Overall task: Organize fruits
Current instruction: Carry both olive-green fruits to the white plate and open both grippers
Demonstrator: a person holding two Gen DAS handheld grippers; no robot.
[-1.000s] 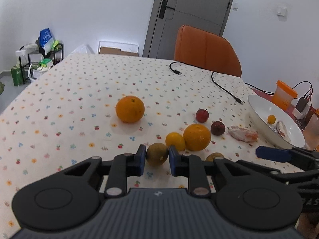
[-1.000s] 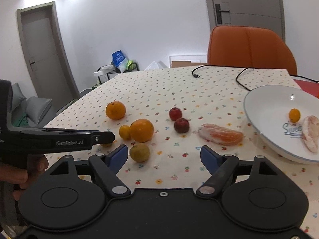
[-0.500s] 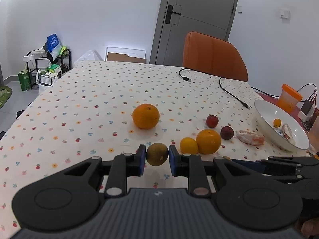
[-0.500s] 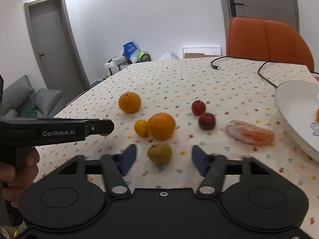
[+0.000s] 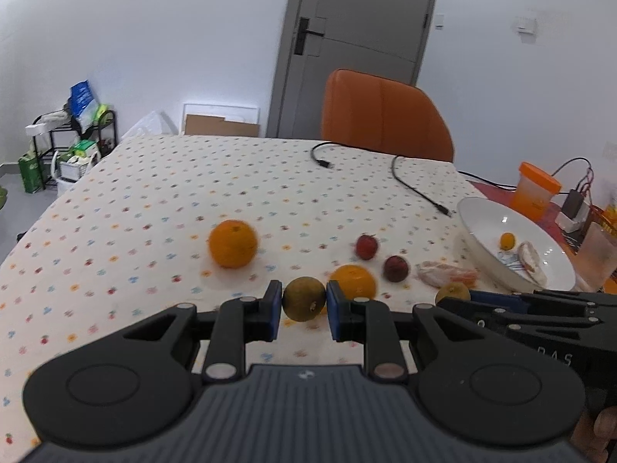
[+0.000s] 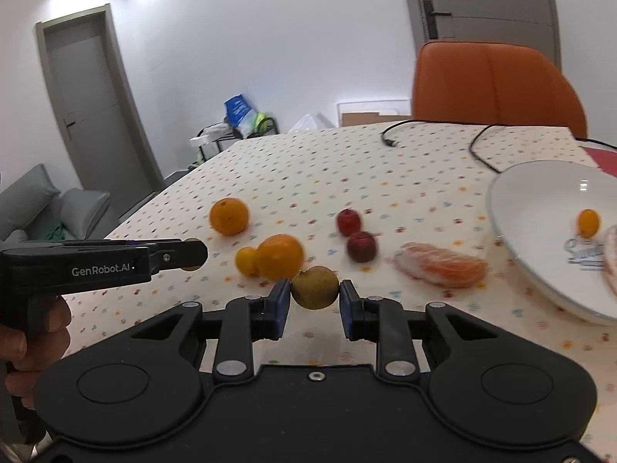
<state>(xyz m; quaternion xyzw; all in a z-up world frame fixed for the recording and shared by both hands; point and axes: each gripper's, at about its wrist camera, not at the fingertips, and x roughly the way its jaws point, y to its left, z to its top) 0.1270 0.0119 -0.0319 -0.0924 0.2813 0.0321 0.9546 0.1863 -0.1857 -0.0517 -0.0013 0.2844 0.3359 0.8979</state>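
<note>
right gripper (image 6: 315, 301) has closed onto a brownish-green fruit (image 6: 315, 287) since earlier

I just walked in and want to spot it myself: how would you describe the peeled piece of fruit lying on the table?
Find the white bowl at the tablecloth's right edge. Just left of its rim lies the peeled orange piece, loose on the cloth. Unlike the round whole fruits nearby, it is elongated, pale with white pith and orange flesh.
</note>
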